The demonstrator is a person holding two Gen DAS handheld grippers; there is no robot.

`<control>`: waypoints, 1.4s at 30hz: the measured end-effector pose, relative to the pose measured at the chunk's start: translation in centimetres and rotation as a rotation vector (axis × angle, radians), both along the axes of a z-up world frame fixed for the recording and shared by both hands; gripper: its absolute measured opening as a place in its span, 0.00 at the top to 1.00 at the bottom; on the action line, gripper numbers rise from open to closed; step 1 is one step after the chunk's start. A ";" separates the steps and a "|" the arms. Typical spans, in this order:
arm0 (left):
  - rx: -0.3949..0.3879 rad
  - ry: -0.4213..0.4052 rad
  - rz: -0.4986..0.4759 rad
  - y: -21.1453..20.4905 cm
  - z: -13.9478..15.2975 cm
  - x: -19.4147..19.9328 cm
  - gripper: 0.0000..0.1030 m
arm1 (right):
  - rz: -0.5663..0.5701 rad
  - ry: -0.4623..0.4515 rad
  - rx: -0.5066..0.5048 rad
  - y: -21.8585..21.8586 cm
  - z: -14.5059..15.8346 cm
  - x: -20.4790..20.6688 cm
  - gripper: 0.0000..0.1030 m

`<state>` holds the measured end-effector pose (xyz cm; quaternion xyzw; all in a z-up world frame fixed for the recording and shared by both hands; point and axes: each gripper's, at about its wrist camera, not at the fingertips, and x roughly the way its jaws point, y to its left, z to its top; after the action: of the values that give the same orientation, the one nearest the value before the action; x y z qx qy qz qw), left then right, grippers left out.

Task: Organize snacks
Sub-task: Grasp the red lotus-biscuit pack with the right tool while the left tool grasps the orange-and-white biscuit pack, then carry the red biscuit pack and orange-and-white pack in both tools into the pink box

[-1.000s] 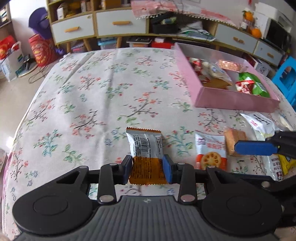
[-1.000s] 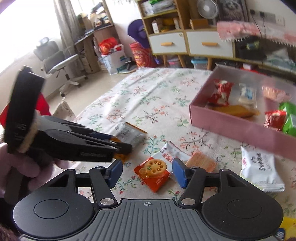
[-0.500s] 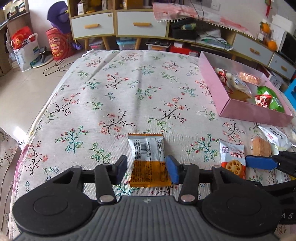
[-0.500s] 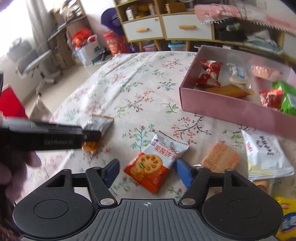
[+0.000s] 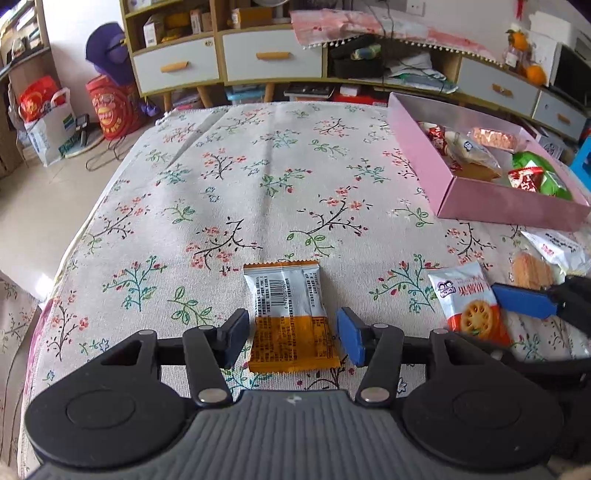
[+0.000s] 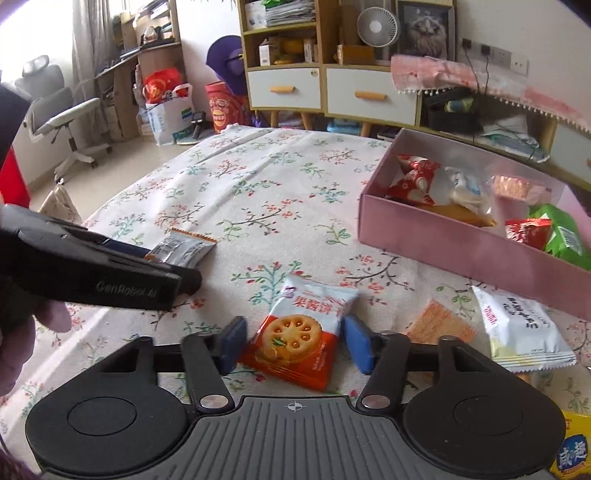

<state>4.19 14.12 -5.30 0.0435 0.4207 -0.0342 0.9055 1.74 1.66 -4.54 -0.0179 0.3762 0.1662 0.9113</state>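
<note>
On the flowered tablecloth [image 5: 258, 177] lie two packets between jaws: one orange-and-silver packet [image 5: 291, 317] within the left gripper [image 5: 291, 338], long axis pointing away from the camera, and one red biscuit packet [image 6: 301, 334] within the right gripper [image 6: 293, 345], tilted, white end toward the pink box [image 6: 461, 247] (several snacks lie inside). Compared with a second ago, the left jaws have opened off their packet with gaps both sides, while the right jaws have just been closing around theirs, not yet pressing.

A lived-in home room. A floral tablecloth [image 5: 258, 177] fills the middle of both views; wooden drawer cabinets [image 6: 325, 92] line the top, a desk fan [image 6: 376, 27] and cat picture [image 6: 424, 26] upper right, an office chair [image 6: 55, 110] at left.
</note>
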 end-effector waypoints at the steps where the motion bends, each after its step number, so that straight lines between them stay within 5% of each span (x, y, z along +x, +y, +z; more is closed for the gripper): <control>1: 0.003 -0.011 -0.004 0.0 -0.1 -0.2 0.52 | -0.004 0.000 0.004 -0.2 0.0 0.1 0.56; 6: 0.010 -0.032 -0.024 0.0 0.1 -0.6 0.63 | -0.004 0.016 0.038 -1.0 0.2 0.2 0.59; 23: -0.118 -0.031 0.022 0.5 2.6 -0.2 0.64 | -0.015 0.040 0.208 -2.6 3.8 0.6 0.61; 42: -0.237 -0.093 -0.004 -5.6 5.3 4.1 0.64 | -0.221 0.011 0.380 -12.9 8.3 6.2 0.61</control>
<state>8.31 8.51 0.04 -0.0612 0.3713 -0.0834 0.9227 7.95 -11.25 3.76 0.1965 0.3428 0.1335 0.9089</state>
